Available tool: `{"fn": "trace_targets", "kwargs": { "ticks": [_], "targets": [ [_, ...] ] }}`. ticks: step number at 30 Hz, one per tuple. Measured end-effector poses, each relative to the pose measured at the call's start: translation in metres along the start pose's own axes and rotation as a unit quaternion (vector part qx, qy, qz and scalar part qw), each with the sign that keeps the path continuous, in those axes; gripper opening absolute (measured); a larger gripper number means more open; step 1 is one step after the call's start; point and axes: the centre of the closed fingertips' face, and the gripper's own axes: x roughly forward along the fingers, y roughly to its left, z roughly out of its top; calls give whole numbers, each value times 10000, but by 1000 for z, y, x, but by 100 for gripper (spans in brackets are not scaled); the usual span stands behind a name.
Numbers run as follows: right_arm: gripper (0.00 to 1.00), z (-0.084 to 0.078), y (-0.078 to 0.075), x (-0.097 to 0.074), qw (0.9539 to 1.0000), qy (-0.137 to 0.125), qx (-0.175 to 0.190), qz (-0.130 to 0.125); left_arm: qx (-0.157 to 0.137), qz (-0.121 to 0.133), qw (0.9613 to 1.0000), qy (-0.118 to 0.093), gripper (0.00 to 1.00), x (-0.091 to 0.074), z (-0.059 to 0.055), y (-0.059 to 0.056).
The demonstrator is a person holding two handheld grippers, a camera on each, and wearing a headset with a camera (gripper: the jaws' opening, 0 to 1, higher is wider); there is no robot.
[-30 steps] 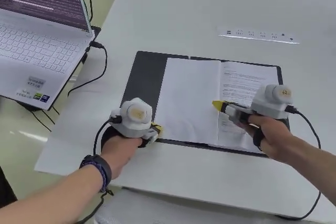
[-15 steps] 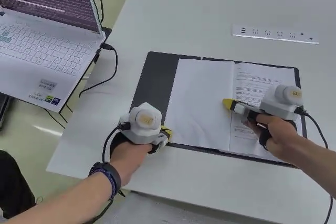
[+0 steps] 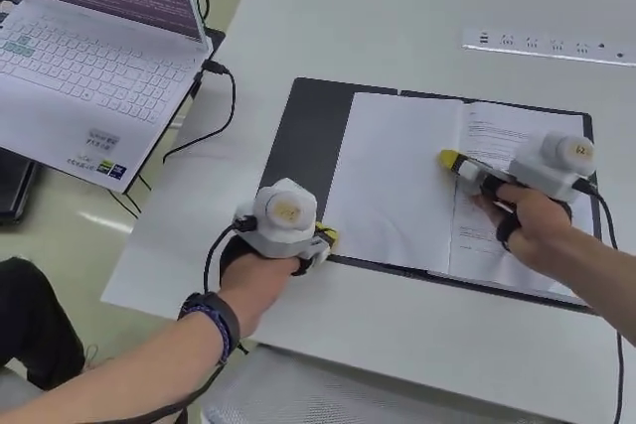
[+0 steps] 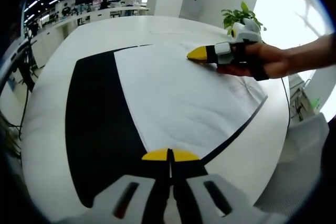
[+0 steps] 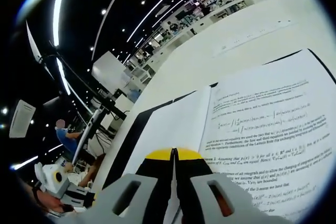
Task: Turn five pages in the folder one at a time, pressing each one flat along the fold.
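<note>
White table [image 3: 397, 7] in a strip-lit office holds the open folder [image 3: 310, 136], a laptop [image 3: 89, 67], a power strip [image 3: 552, 47]; left gripper [image 4: 170, 155] and right gripper [image 5: 173, 153] have fingers closed.

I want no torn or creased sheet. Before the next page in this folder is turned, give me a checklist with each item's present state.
1. Folder lies open on the table: ok.
2. Blank turned page lies flat on the left side: ok.
3. Right gripper is shut, with its tip at the fold: ok.
4. Right gripper's tip is actually pressing the paper: cannot tell.
5. Left gripper is shut, at the folder's near edge and off the printed page: ok.
6. Count of pages turned so far: cannot tell.
</note>
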Motion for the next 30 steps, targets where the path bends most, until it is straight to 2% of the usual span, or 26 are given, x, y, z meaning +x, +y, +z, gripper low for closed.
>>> {"fn": "trace_targets", "kwargs": {
  "ticks": [7, 11, 21, 23, 27, 30],
  "targets": [
    [0, 12, 2, 5, 9997, -217, 124, 63, -115, 27, 9999, -41, 0, 0, 0, 0],
    [0, 23, -9, 11, 9986, -436, 286, -127, -136, 14, 9999, -40, 0, -1, 0, 0],
    [0, 44, -20, 33, 9969, -602, 462, -207, -181, 104, 9998, -50, 0, -1, 0, -1],
    [0, 51, -31, 44, 9967, -625, 470, -231, -211, 105, 9997, -56, 0, -1, 0, 0],
    [0, 62, -37, 51, 9949, -766, 594, -290, -203, 106, 9997, -69, 0, -1, 0, 0],
    [0, 70, -50, 60, 9930, -892, 698, -322, -233, 118, 9996, -84, 0, 0, 0, 1]
  ]
}}
